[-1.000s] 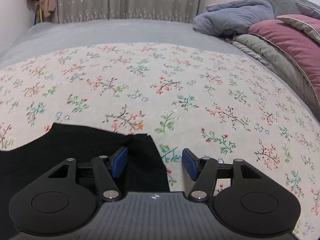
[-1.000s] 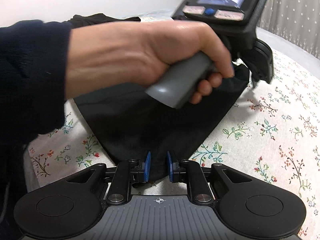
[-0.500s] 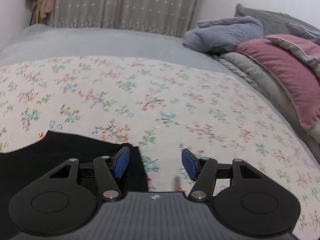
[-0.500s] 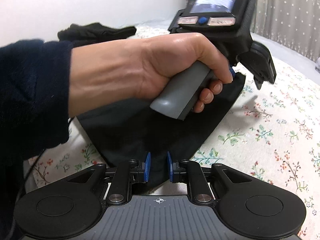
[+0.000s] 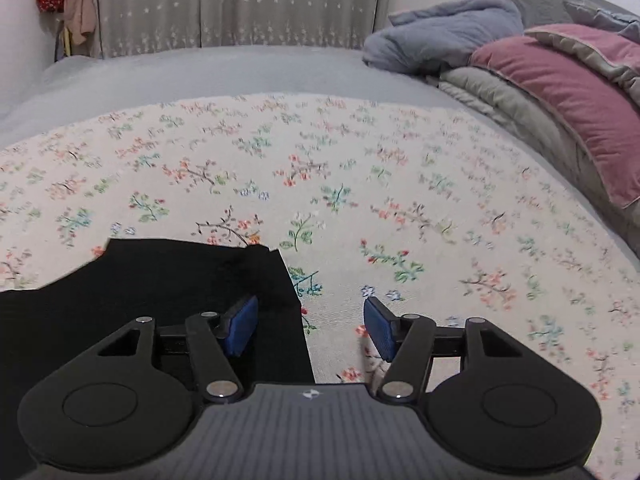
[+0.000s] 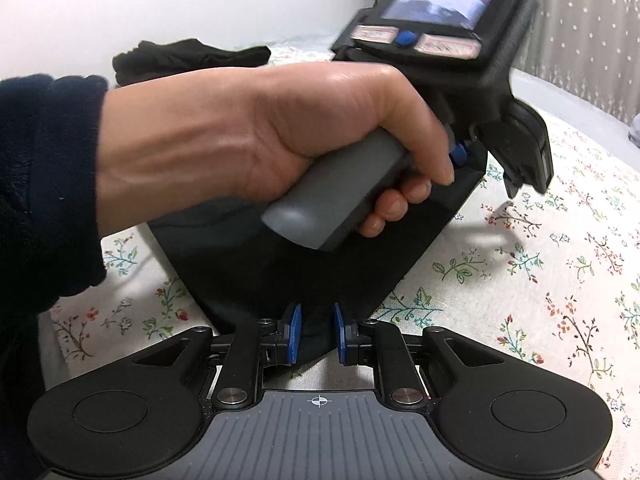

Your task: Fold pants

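Black pants point(image 6: 280, 272) lie flat on a floral sheet point(image 6: 540, 280) on a bed. One corner of them tapers into my right gripper point(image 6: 316, 338), whose blue pads are shut on the fabric. A hand point(image 6: 280, 140) holds my left gripper point(image 6: 486, 172) over the far edge of the pants. In the left wrist view that gripper point(image 5: 310, 326) stands open with nothing pinched. Its left pad hangs over the pants point(image 5: 140, 292) and its right pad over the bare sheet.
A second dark garment point(image 6: 188, 56) lies bunched at the far edge by the wall. Folded quilts, one pink point(image 5: 560, 92), and a blue-grey blanket point(image 5: 448, 36) are piled at the right. Grey bedding point(image 5: 200, 76) and a curtain lie beyond the sheet.
The hand with the left gripper has lifted slightly above the pants, its jaws staying open. The right gripper has kept its hold and place.
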`<state>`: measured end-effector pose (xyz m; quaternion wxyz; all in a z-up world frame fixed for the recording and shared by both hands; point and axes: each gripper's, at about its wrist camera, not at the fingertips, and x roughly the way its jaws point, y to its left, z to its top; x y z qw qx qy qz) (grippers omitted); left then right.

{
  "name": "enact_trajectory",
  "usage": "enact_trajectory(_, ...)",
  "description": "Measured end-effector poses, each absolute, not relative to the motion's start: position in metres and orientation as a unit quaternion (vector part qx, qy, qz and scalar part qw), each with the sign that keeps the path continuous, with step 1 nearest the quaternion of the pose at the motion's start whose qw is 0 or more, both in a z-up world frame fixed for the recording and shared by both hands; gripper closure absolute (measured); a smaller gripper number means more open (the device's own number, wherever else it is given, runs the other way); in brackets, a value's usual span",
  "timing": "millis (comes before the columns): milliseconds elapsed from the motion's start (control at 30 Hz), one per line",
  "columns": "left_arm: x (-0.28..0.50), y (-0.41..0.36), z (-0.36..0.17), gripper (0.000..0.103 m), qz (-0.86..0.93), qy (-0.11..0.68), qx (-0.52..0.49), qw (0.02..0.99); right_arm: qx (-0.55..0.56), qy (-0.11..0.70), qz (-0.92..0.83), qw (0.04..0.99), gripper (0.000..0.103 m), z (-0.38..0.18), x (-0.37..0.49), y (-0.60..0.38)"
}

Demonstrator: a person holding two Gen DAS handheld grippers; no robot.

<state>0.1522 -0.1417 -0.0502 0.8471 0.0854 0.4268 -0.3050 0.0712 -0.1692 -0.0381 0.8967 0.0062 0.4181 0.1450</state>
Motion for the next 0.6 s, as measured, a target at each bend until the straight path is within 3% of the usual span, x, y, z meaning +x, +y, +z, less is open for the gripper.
enact_trajectory(200, 0.128, -0.122, -0.021, 0.030, -0.288, 0.411, 0.093, 0.860, 0.060, 0.405, 0.120, 0.905, 0.074, -0.024, 0.064, -0.205)
enact_trajectory(333, 0.120, -0.100, -0.014, 0.029, -0.275, 0.415, 0.097, 0.862, 0.116, 0.419, 0.103, 0.895, 0.070, -0.029, 0.066, -0.229)
enact_trajectory(367, 0.119, -0.094, -0.013, 0.029, -0.272, 0.419, 0.093, 0.861, 0.134, 0.422, 0.102, 0.891, 0.068, -0.031, 0.066, -0.234)
enact_trajectory(433, 0.119, -0.081, -0.012, 0.029, -0.262, 0.429, 0.081, 0.861, 0.173, 0.427, 0.101, 0.882, 0.048, -0.034, 0.066, -0.245)
enact_trajectory(600, 0.117, -0.053, -0.013, 0.029, -0.243, 0.454, 0.061, 0.855, 0.314, 0.435, 0.116, 0.836, 0.043, -0.046, 0.060, -0.272)
